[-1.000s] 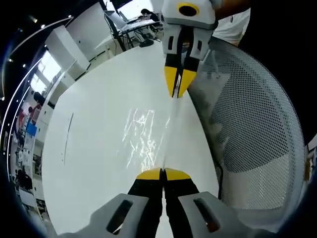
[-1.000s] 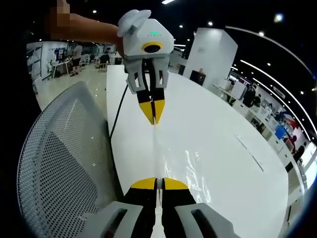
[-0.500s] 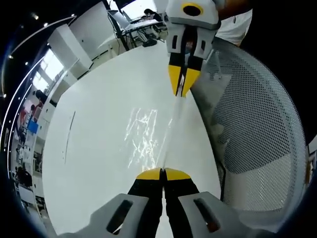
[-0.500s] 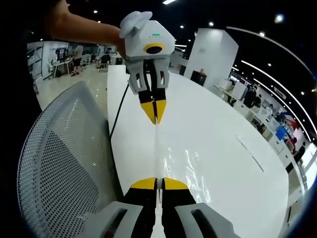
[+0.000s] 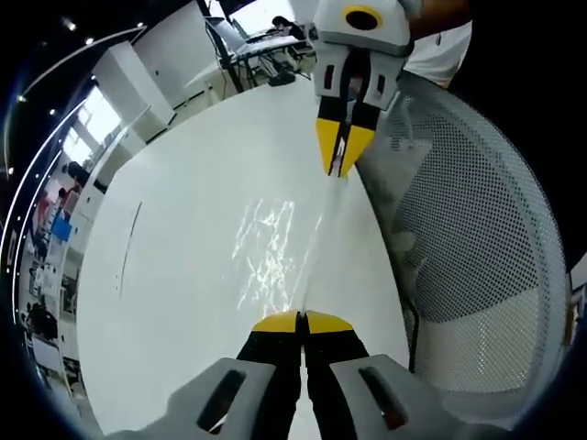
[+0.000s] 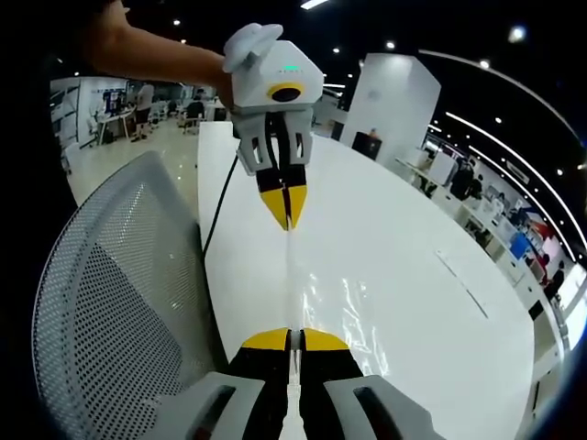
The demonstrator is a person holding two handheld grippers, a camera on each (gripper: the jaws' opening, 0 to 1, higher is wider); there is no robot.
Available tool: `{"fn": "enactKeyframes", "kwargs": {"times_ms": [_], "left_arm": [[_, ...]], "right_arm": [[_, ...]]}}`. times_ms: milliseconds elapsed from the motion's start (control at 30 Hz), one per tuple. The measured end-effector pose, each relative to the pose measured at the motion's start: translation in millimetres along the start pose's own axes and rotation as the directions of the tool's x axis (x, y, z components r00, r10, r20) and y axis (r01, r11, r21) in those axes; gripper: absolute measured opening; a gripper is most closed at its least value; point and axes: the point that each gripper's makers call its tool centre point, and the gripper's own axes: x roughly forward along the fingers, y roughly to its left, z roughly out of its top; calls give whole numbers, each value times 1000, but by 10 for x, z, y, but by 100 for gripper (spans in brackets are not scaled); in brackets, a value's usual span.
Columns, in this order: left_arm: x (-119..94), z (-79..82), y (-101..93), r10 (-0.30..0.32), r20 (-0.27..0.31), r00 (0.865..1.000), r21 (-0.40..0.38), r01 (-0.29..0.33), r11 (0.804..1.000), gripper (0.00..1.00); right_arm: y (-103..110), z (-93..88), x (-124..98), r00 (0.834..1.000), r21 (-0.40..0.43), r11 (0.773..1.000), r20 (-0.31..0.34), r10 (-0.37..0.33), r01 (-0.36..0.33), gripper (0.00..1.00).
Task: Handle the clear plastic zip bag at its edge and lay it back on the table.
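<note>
Both grippers pinch the bag (image 5: 275,247) taut.
Left gripper (image 5: 302,317) and right gripper (image 6: 289,335) clamp opposite edges above the table (image 5: 183,183); a mesh chair (image 5: 468,229) stands beside.

right tool (image 5: 341,163) slightly farther off, bag (image 5: 275,247) stretched longer

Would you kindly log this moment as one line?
left gripper: shut on zip bag | right gripper: shut on opposite edge | bag stretched taut above table
</note>
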Motion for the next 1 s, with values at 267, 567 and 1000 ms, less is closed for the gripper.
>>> {"fn": "enactKeyframes", "kwargs": {"times_ms": [267,567,1000], "left_arm": [[-6,-18,-1,-4,-3,1000,-7,4,1000,0],[-1,18,16,1,-2,1000,14,-1,1000,0],[-7,136,-69,0,14,1000,91,-2,996,0]], "right_arm": [[-5,-45,-20,1000,9,1000,-7,-5,5,0],[-8,-63,-23,1000,14,1000,-10,-13,13,0],[14,-193,-42,998,45,999,-56,-1,3,0]]}}
